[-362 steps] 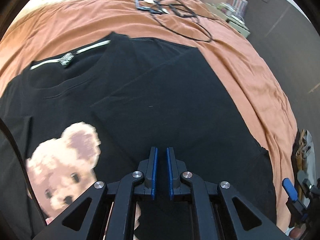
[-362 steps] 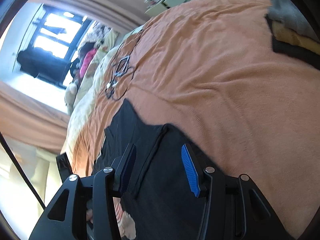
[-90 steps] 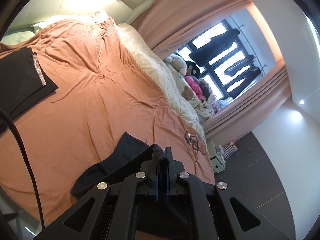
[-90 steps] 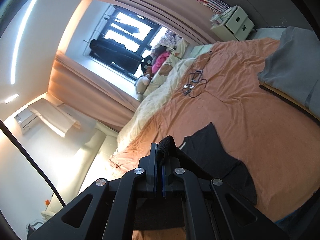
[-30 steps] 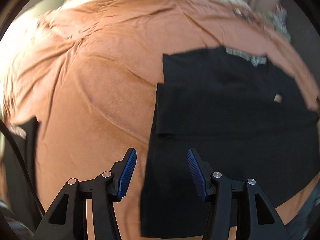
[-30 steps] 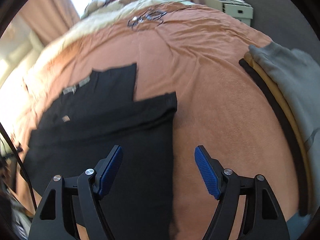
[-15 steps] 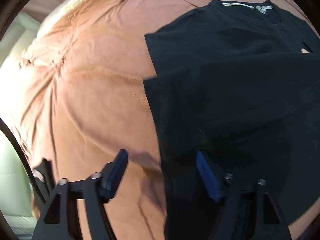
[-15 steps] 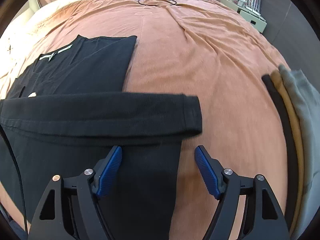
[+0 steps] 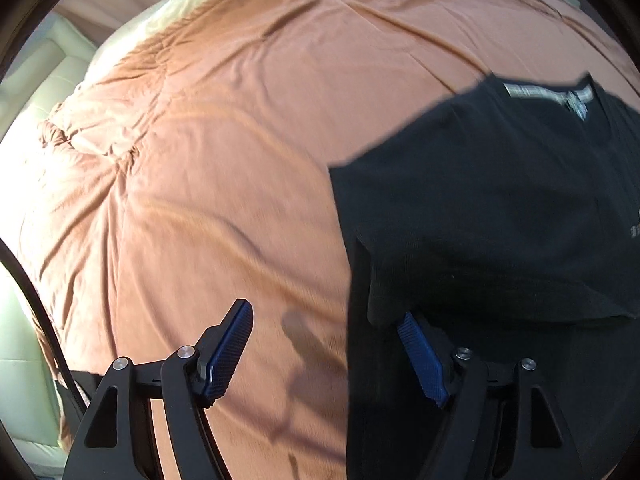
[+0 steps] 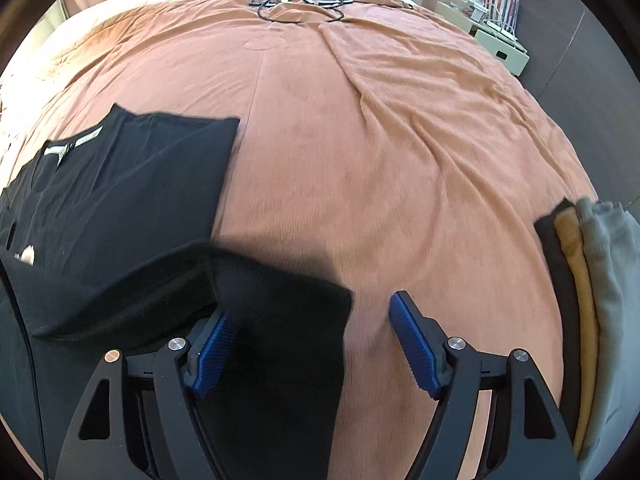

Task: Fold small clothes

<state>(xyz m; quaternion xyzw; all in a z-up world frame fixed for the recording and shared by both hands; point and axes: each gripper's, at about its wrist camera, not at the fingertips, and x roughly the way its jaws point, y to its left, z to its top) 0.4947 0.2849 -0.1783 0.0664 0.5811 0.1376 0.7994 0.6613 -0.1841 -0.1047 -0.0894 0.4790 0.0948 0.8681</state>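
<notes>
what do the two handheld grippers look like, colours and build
Both match. The left gripper and right gripper each have two black angular fingers with triangular cut-outs and silver screw heads at the pivots. Each finger ends in a blue ribbed pad. A thin black cable curves past the left edge of the left wrist view.

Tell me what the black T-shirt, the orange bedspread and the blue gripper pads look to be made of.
Black T-shirt: soft matte knit, probably cotton jersey; it drapes limply and shows no sheen.
Orange bedspread: brushed, slightly fuzzy fabric, maybe fleece or microfibre; soft creases, dull surface.
Blue pads: ridged rubber or plastic, cannot tell which; fine ribs show.
</notes>
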